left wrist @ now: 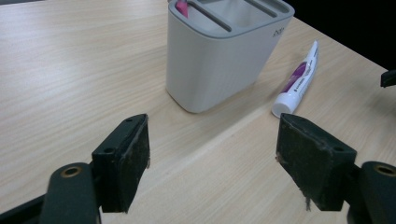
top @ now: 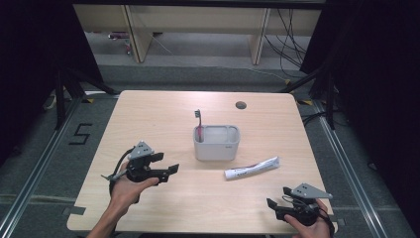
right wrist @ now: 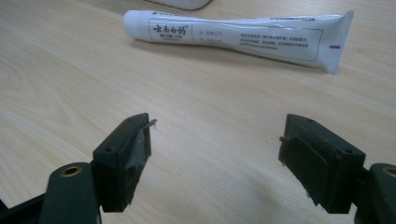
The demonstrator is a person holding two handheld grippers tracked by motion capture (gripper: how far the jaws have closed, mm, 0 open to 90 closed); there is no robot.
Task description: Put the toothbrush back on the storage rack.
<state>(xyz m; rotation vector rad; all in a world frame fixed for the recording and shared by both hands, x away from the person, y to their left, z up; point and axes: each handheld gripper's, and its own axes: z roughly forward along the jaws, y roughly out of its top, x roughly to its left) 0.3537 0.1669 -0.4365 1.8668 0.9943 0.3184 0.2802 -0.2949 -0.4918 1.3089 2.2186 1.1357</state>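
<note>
White toothpaste tube (top: pixel 252 168) flat on table — just beside holder (top: pixel 216 144); toothbrush (top: pixel 198 124) upright inside.

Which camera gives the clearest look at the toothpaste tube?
The right gripper view: the tube lies full length and close, its label print visible. The left gripper view catches it end-on beside the holder, cap nearest. The high view shows it small, right of the holder.

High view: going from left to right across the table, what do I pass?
Left gripper with open jaws → toothbrush standing in the holder's left slot → white holder → toothpaste tube lying flat → right gripper, jaws open.
</note>
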